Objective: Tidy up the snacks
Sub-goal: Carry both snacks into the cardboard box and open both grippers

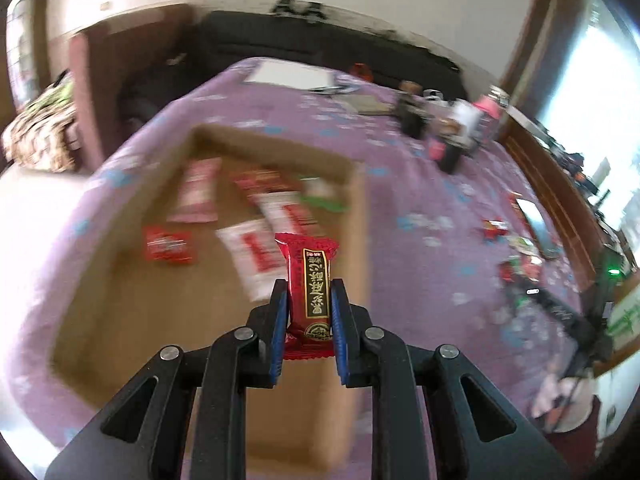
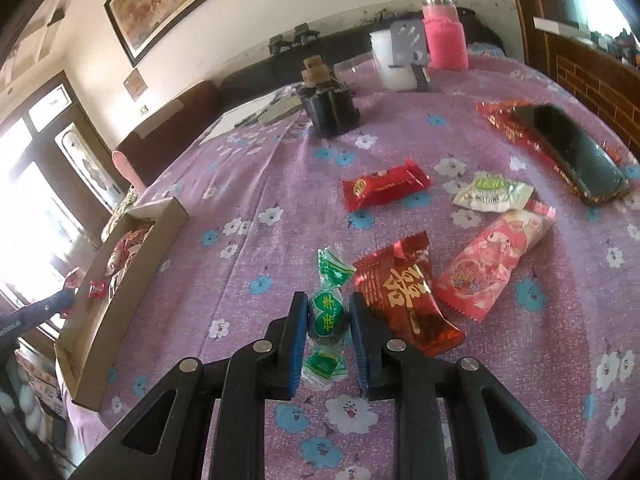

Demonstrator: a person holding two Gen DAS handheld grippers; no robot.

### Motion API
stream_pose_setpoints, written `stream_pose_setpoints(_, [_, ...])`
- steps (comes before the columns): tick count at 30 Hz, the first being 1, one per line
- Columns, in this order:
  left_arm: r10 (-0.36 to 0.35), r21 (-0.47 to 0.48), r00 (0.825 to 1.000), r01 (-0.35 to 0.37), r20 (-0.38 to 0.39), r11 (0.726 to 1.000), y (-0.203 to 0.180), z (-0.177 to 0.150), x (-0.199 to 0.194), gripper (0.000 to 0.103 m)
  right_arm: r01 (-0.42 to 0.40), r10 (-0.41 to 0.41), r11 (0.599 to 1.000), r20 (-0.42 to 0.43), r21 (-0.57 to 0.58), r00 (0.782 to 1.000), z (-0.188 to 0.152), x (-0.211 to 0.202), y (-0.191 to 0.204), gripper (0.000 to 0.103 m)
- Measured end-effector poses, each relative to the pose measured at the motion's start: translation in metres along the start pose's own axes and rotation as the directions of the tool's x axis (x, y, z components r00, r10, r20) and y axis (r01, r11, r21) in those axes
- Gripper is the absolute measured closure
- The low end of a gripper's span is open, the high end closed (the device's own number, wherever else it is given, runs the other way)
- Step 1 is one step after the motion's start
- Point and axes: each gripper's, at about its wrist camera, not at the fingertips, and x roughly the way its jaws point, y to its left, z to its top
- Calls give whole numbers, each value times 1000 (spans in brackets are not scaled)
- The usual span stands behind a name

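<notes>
My left gripper (image 1: 309, 289) is shut on a red snack bar (image 1: 310, 284) with a black and gold label, held upright above the near right corner of a shallow cardboard box (image 1: 356, 216). Inside the box lie several packets: pink (image 1: 196, 192), red (image 1: 168, 245) and white-and-red (image 1: 256, 258). In the right wrist view, my right gripper (image 2: 327, 300) is shut on a green-wrapped round candy (image 2: 326, 316), low over the purple tablecloth. Beside it lie a shiny red packet (image 2: 404, 292), a pink packet (image 2: 492, 260), a red bar (image 2: 384, 190) and a green-white sachet (image 2: 492, 192). The box (image 2: 120, 300) shows at the left.
A black phone (image 2: 568, 152) rests on red wrapping at the far right. Further back stand a black holder (image 2: 330, 112), a white cup (image 2: 390, 60) and a pink bottle (image 2: 444, 32). White paper (image 1: 290, 74) lies at the far end. The other gripper's arm (image 2: 36, 314) reaches over the box.
</notes>
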Motion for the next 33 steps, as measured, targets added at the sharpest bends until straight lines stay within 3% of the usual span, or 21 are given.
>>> stream_pose_setpoints(5, [64, -37, 998, -64, -21, 997, 45, 1, 7, 86, -80, 80, 997, -6, -10, 997, 12, -12, 36, 81])
stream_pose_setpoints(12, [60, -111, 994, -70, -92, 991, 82, 9, 40, 86, -182, 170, 973, -91, -144, 981, 28, 9, 134, 82])
stream_pose_setpoints(18, [49, -126, 991, -64, -121, 990, 92, 10, 50, 85, -292, 253, 936, -198, -198, 947, 33, 47, 217, 82])
stream_pose_setpoints(23, [40, -145, 988, -62, -152, 988, 96, 14, 59, 85, -334, 258, 910, -293, -247, 920, 31, 92, 282, 82])
stream_pose_setpoints(33, [-12, -171, 993, -8, -119, 985, 106, 7, 32, 72, -279, 172, 913, -340, -298, 925, 34, 159, 322, 78])
